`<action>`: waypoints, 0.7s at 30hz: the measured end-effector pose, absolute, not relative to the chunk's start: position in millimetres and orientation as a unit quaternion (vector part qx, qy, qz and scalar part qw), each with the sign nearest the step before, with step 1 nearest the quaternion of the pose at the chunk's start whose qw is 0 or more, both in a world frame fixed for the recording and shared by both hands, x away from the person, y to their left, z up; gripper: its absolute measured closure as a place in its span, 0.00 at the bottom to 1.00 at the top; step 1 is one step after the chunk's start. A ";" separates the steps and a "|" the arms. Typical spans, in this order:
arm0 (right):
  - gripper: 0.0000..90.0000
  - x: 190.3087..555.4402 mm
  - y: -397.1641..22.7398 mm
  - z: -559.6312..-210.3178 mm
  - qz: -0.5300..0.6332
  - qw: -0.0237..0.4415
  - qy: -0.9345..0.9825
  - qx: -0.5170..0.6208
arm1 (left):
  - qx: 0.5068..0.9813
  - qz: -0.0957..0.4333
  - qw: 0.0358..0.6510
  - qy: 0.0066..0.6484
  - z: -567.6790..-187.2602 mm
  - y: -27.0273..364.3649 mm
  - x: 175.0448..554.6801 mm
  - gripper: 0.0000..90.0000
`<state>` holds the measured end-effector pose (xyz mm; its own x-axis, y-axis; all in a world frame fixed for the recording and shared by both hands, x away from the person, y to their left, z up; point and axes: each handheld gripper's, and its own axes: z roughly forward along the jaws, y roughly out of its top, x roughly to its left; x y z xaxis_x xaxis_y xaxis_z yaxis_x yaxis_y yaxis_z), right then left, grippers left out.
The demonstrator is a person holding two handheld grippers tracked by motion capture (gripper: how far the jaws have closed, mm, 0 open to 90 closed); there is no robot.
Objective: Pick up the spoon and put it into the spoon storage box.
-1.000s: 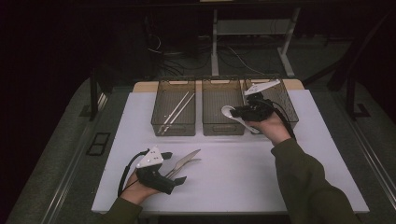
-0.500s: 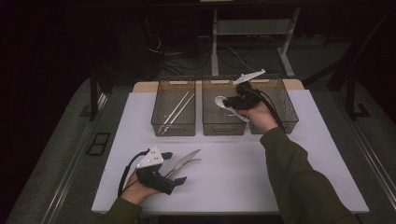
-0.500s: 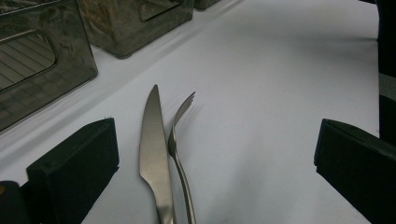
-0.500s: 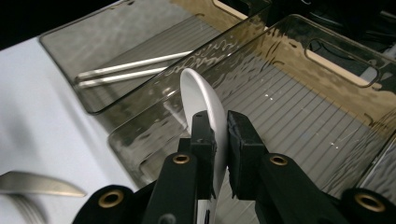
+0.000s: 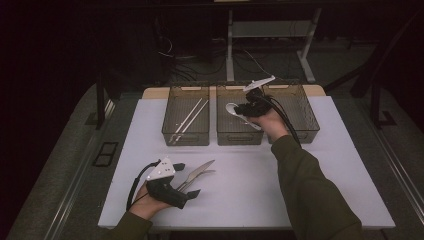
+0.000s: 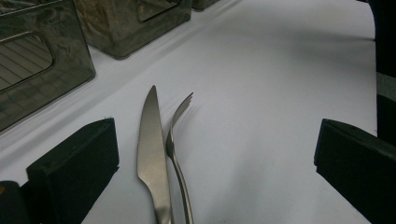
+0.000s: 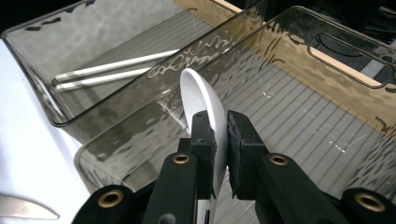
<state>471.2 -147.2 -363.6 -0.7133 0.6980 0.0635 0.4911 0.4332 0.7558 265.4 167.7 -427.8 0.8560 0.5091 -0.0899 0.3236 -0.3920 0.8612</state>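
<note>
Right tool (image 7: 217,140) tight on white spoon (image 7: 203,100), above middle bin (image 7: 299,126).

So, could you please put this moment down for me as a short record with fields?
right gripper: shut on white spoon, over middle bin
left gripper: open, on the table, knife and fork between its jaws
left bin: two chopsticks
right bin: contents unclear
knife and fork: side by side, touching

I count three smoked plastic bins (image 5: 185,131), two chopsticks (image 5: 189,120) (in the left one), one white spoon (image 7: 201,100), one knife (image 6: 151,149), one fork (image 6: 176,144).
</note>
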 end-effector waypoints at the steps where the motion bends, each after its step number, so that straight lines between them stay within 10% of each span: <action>1: 0.90 471.7 -146.6 -364.9 0.393 0.133 0.837 0.356 | 0.829 0.094 0.491 0.252 -427.8 167.7 265.3 0.00; 21: 0.81 466.4 -142.4 -372.7 0.389 0.110 0.842 0.357 | 0.831 0.091 0.489 0.250 -427.6 167.1 264.9 0.00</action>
